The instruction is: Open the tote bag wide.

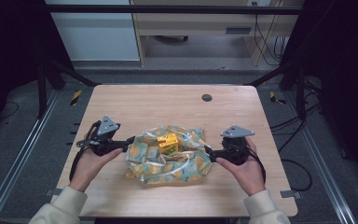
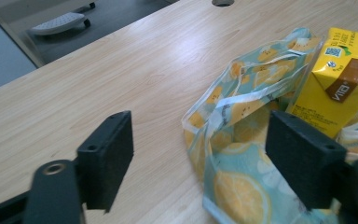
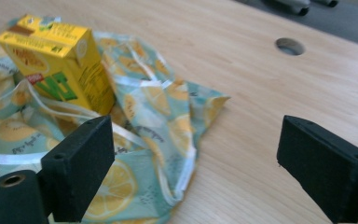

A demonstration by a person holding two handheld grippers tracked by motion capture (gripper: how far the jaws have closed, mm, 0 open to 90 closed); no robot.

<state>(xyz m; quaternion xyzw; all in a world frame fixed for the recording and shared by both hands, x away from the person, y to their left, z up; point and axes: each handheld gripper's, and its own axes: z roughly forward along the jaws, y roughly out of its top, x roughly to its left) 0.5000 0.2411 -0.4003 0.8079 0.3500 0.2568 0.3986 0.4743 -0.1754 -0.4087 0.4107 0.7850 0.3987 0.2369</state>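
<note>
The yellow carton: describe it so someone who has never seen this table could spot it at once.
On the light wooden table, between the two grippers, lies a crumpled cloth bag printed with lemon slices on pale teal. The yellow carton stands in the middle of that bag, a small box with green and brown printing. It is the one rigid, solid-yellow thing among soft patterned folds.

You've got a yellow drink carton (image 1: 168,143) upright on a crumpled lemon-print cloth bag (image 1: 192,164) w/ white straps, lying open mid-worktop, near your edge.
</note>
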